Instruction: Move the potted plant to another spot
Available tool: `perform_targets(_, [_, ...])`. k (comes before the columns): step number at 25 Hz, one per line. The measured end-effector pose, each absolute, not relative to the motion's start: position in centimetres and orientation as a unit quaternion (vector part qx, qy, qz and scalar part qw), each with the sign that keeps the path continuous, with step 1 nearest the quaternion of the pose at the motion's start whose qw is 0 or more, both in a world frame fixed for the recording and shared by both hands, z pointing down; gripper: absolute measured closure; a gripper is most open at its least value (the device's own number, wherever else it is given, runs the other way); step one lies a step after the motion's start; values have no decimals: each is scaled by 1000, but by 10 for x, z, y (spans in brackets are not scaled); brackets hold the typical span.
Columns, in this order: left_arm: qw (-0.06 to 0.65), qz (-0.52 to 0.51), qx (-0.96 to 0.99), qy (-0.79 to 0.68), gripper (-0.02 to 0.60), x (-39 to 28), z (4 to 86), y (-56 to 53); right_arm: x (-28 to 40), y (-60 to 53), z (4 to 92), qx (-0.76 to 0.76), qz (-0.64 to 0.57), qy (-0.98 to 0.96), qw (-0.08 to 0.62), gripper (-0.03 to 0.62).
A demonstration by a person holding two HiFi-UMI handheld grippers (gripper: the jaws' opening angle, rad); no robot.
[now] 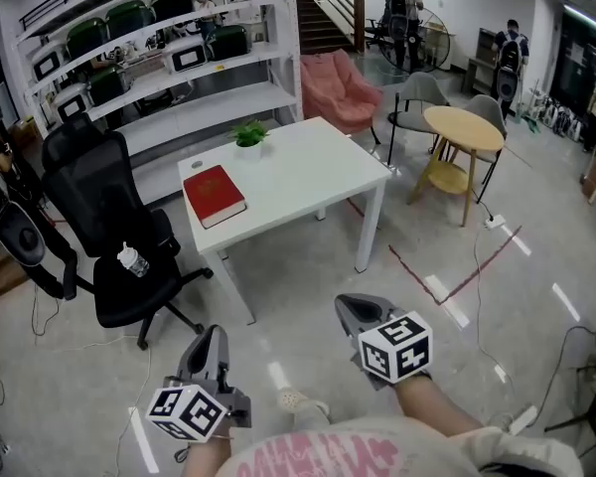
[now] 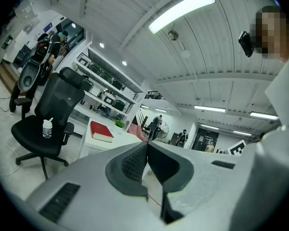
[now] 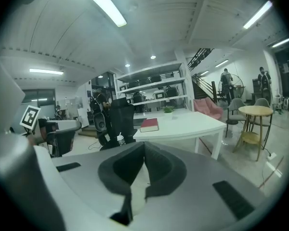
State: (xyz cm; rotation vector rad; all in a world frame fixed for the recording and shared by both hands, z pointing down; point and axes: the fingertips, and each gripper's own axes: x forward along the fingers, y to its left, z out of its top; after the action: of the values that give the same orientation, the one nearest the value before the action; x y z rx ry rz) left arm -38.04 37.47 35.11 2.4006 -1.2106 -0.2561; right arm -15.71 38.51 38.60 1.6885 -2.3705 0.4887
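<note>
White rectangular worktop (image 1: 308,182) on slim legs, well ahead of both grippers across grey floor. Black mesh-backed office chair (image 1: 104,227) stands just beside its left side. Left gripper (image 1: 216,332) and right gripper (image 1: 346,304): jaws closed, tips together, gripping nothing. Red hardback book (image 1: 214,195) lies flat near the worktop's left edge. Potted plant (image 1: 249,135), green leaves in a small pale pot, stands at the far edge. Clear plastic bottle (image 1: 132,259) rests on the chair seat.

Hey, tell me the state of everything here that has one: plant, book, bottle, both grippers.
potted plant: upright on the white table's far edge, untouched.
red book: closed, flat on the table.
water bottle: capped, standing on the black chair's seat.
left gripper: shut, empty.
right gripper: shut, empty.
</note>
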Motion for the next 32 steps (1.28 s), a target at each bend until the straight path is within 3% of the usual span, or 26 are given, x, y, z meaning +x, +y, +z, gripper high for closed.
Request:
perform_targets(17, [198, -120, 880, -416, 577, -397, 299, 156, -161, 169, 312, 584, 100, -801, 80, 588])
perform_targets(26, [196, -136, 891, -385, 577, -386, 296, 104, -145, 125, 324, 599, 144, -786, 48, 588])
perform_targets(32, [232, -120, 888, -377, 577, -384, 326, 104, -141, 124, 365, 594, 183, -778, 88, 588])
